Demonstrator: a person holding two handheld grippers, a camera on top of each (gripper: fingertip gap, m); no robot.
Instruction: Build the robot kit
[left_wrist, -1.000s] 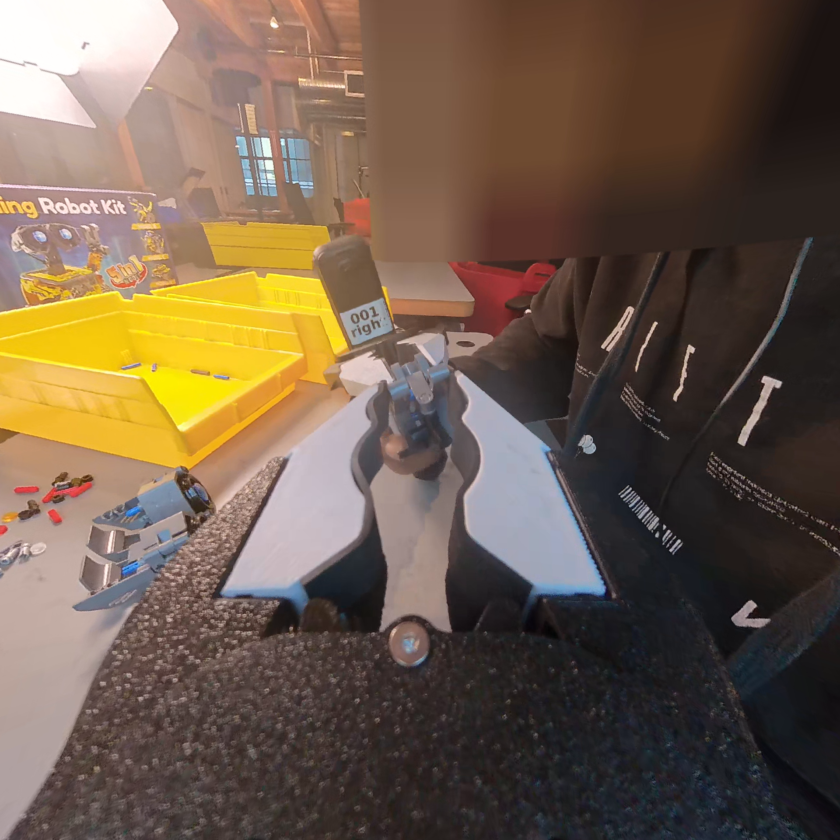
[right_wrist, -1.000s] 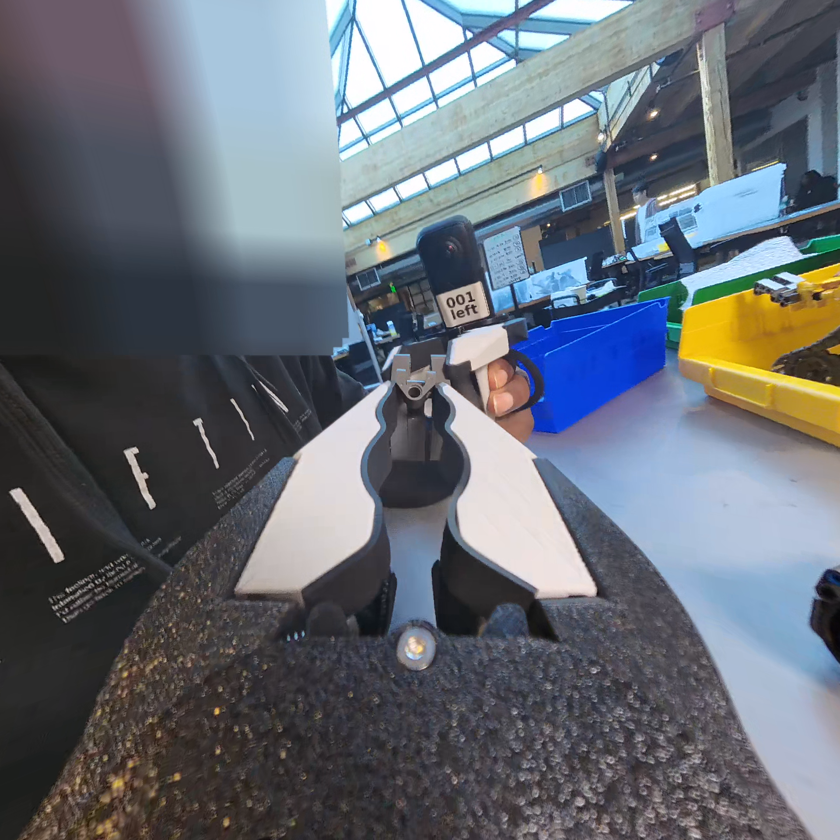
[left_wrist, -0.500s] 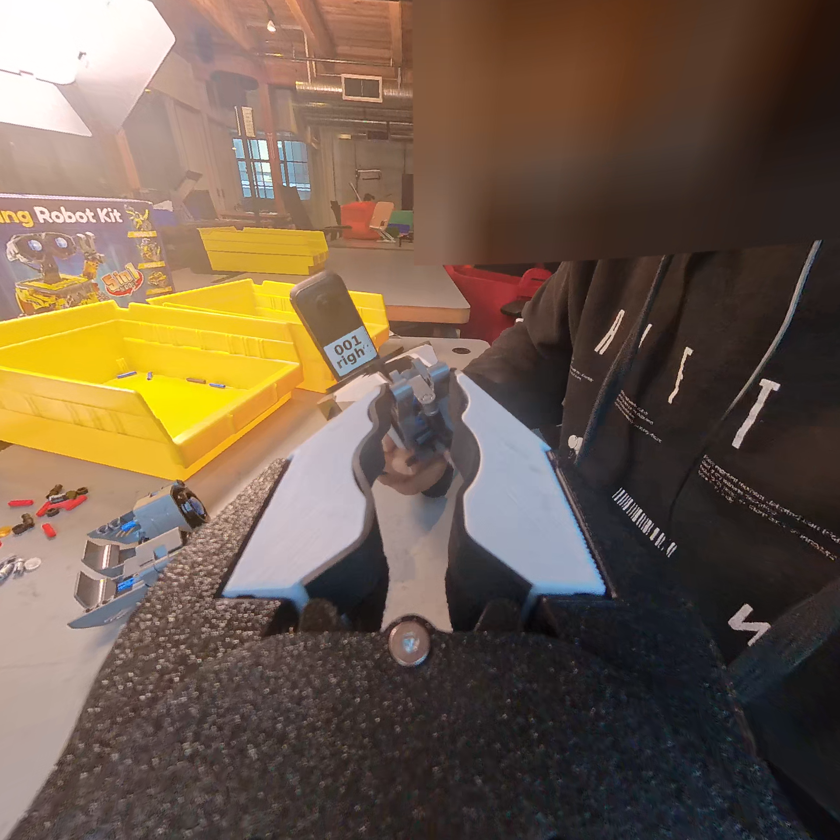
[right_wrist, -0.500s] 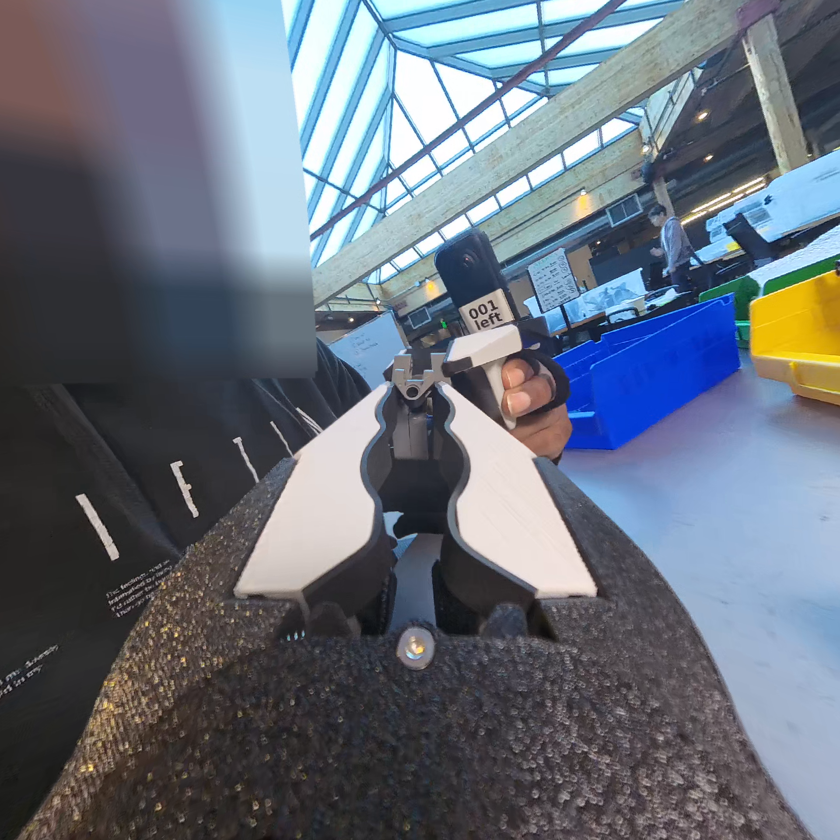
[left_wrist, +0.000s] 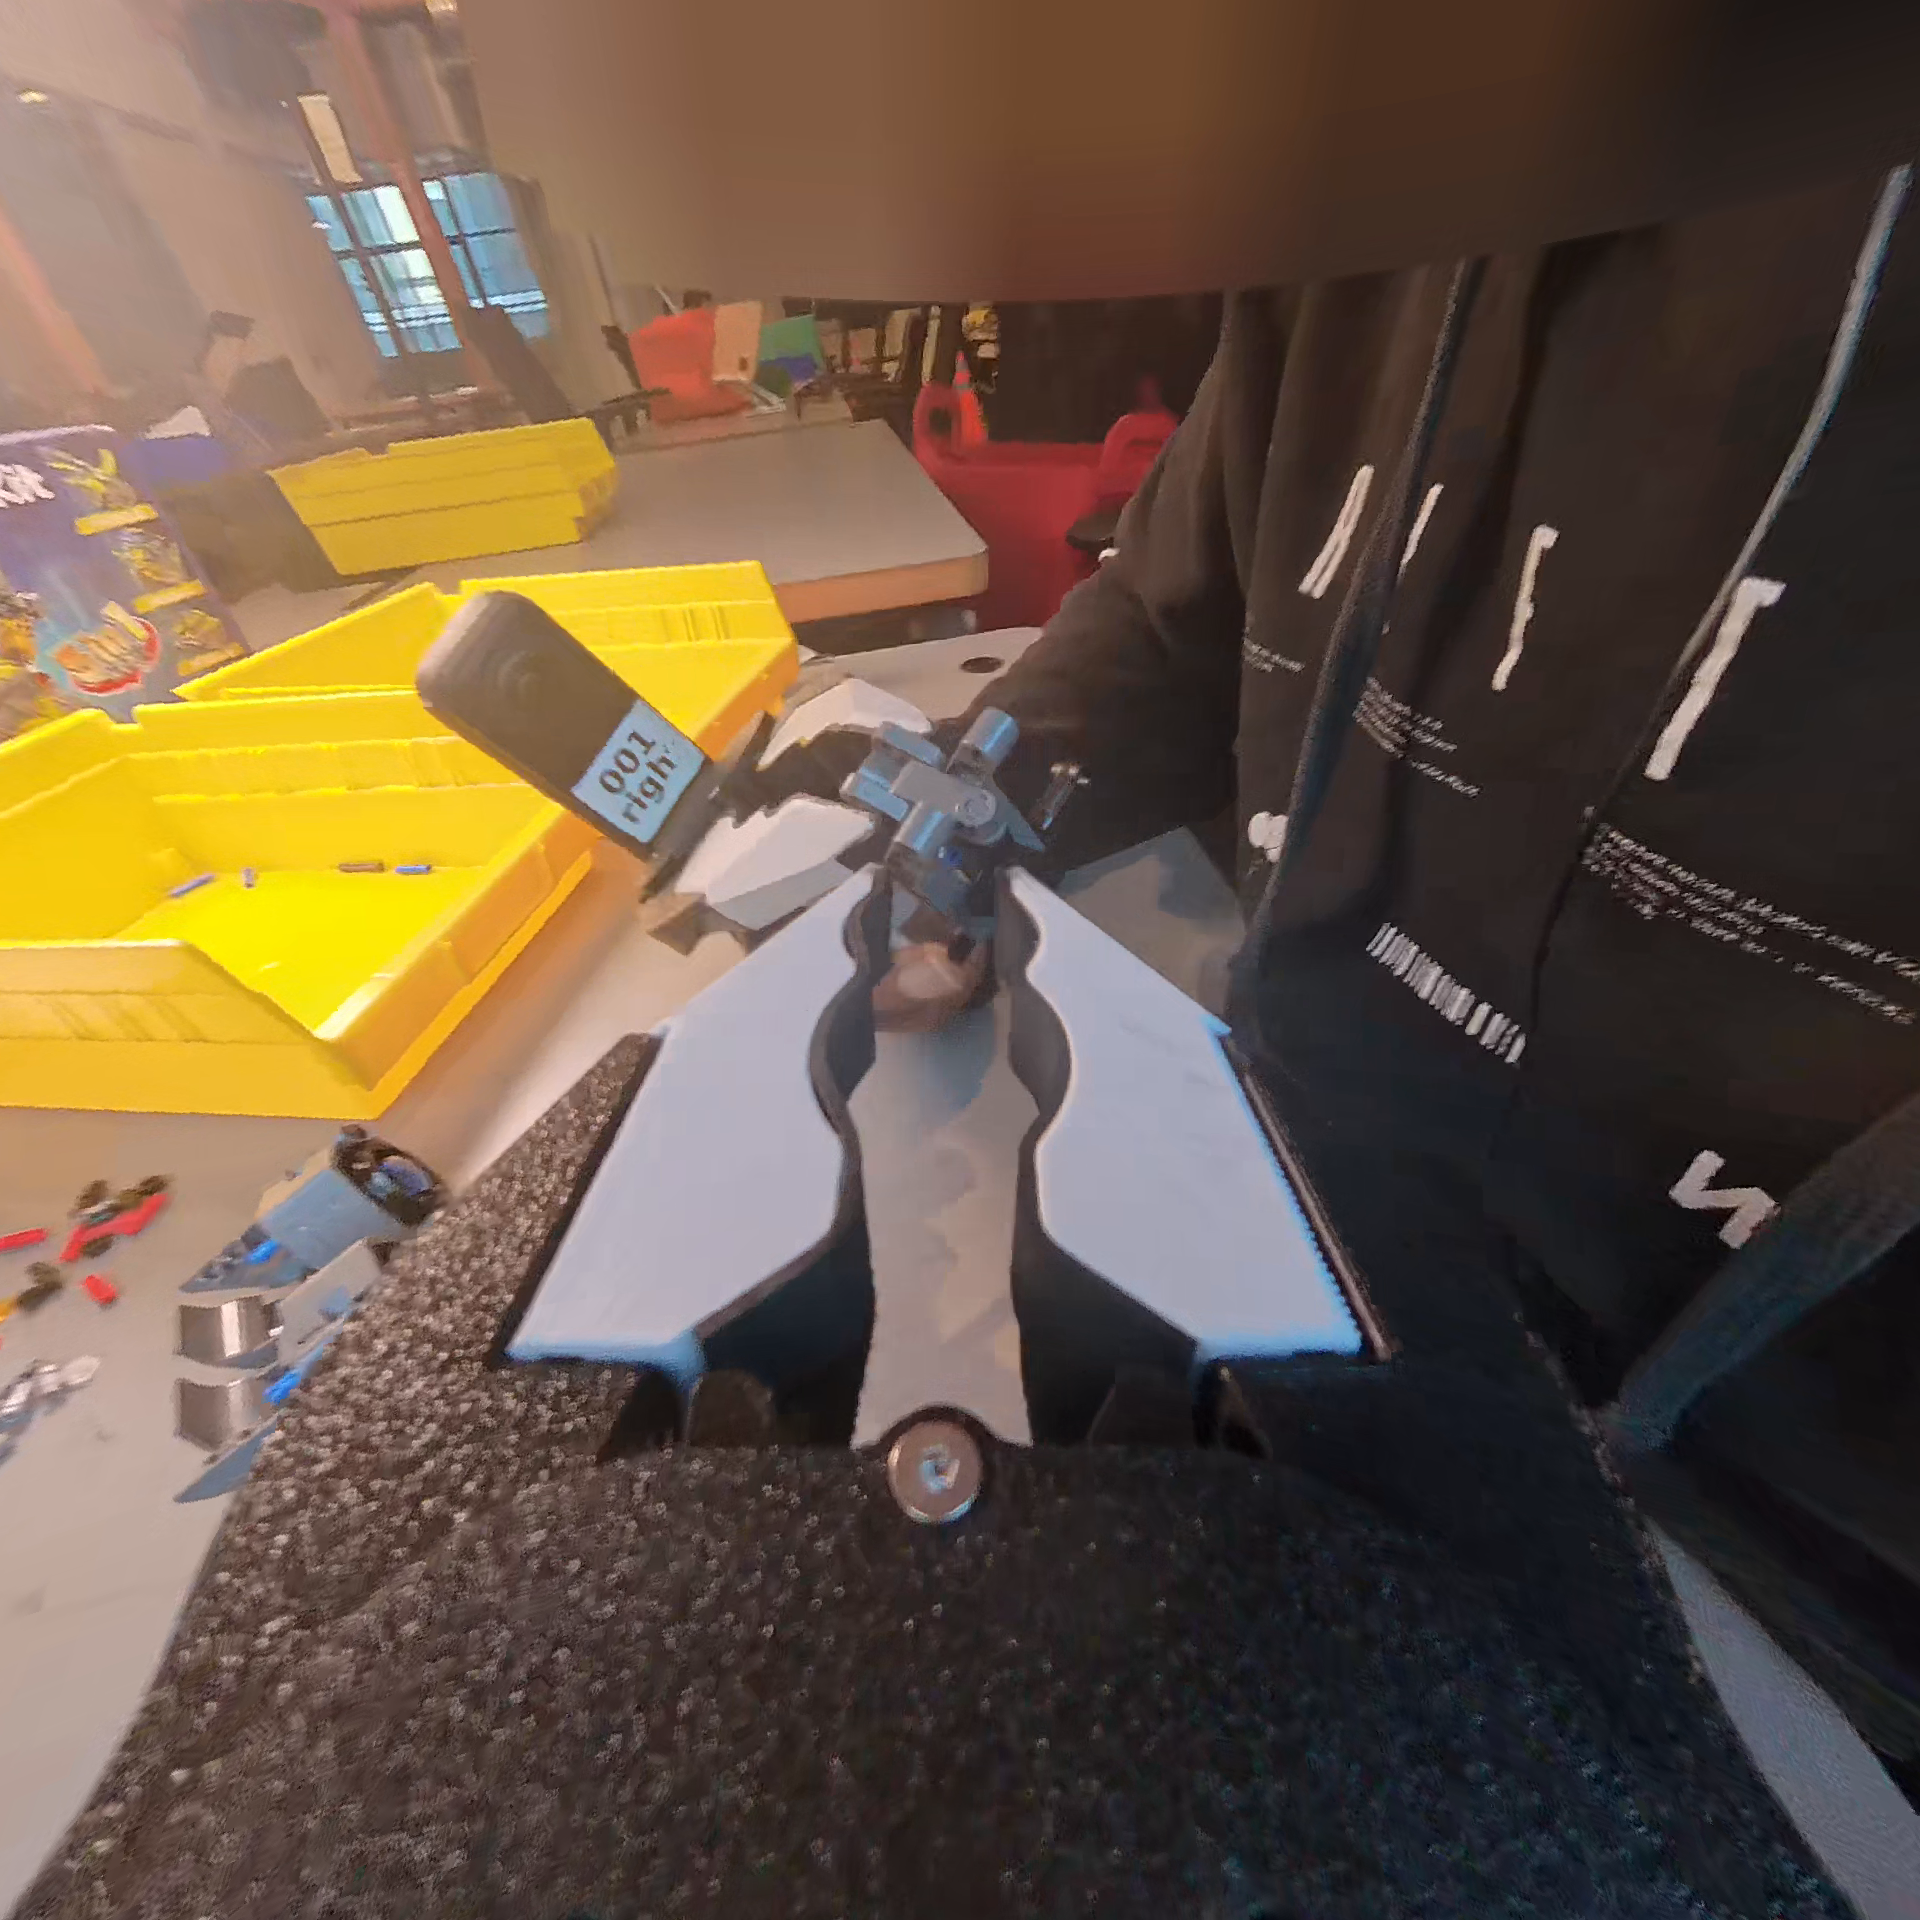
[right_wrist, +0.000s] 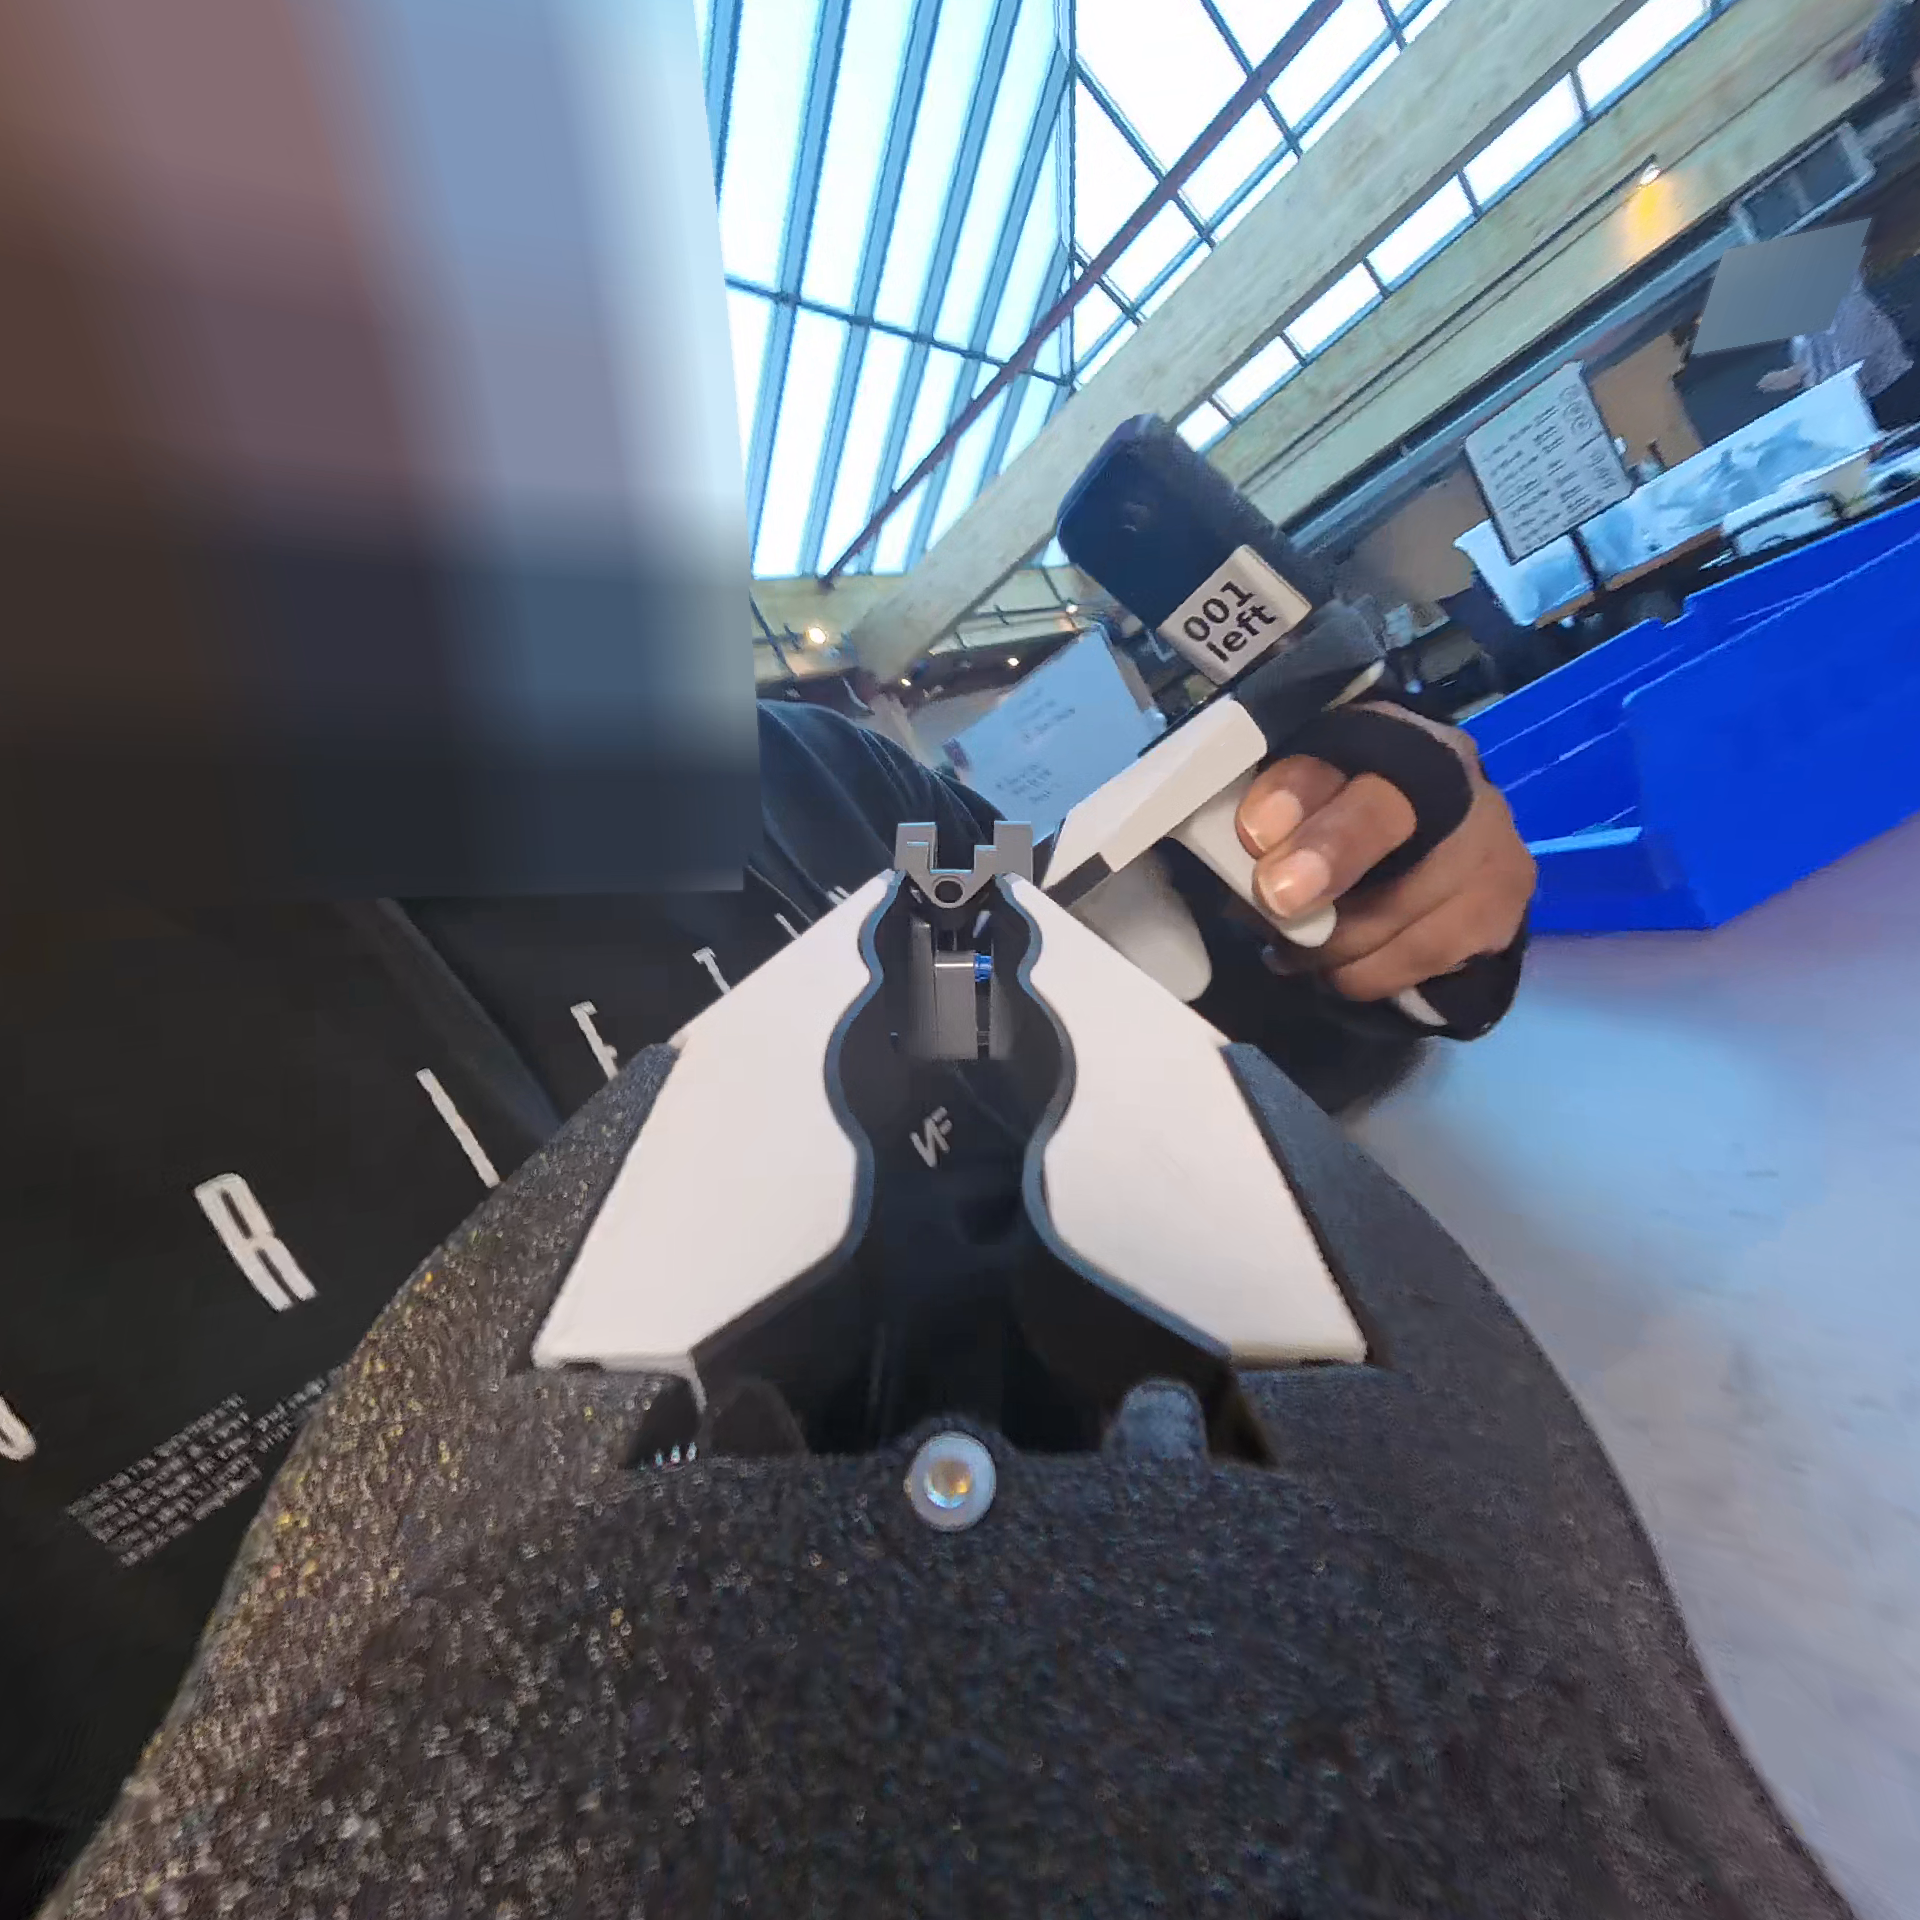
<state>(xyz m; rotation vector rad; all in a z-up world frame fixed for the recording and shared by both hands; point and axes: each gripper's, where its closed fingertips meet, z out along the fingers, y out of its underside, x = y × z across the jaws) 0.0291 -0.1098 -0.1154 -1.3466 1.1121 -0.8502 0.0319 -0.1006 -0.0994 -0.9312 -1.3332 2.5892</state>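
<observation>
In the left wrist view, the left tongs (left_wrist: 940, 894) are reaching forward with their white fingers (left_wrist: 717, 1132) drawn close at the tips, pinching a small grey brick assembly (left_wrist: 935, 800) that is sticking up and out beyond them. The assembly is being held in the air above the grey tabletop (left_wrist: 62, 1538), in front of a person in a black printed sweatshirt (left_wrist: 1558, 831). Just behind the assembly, the other handheld tool's black camera (left_wrist: 551, 707) is tilting to the left, with a pale label on its side. To the left, yellow bins (left_wrist: 260, 935) are sitting on the tabletop, the nearest one holding a few tiny blue pieces. Nearer the lens on the left, a grey and blue partly built model (left_wrist: 281, 1278) is lying beside scattered red and dark small parts (left_wrist: 94, 1236). A printed box (left_wrist: 83, 582) is standing at the far left edge.

In the right wrist view, the right tongs (right_wrist: 951, 899) are closing narrowly on the same grey brick assembly (right_wrist: 961, 862), whose notched top is poking out above the tips while a darker grey block is hanging between the fingers. To the right, a hand (right_wrist: 1392, 883) is gripping the white handle of the left tool, which is leaning in toward the assembly. Blue bins (right_wrist: 1714, 748) are sitting further right on the tabletop.
</observation>
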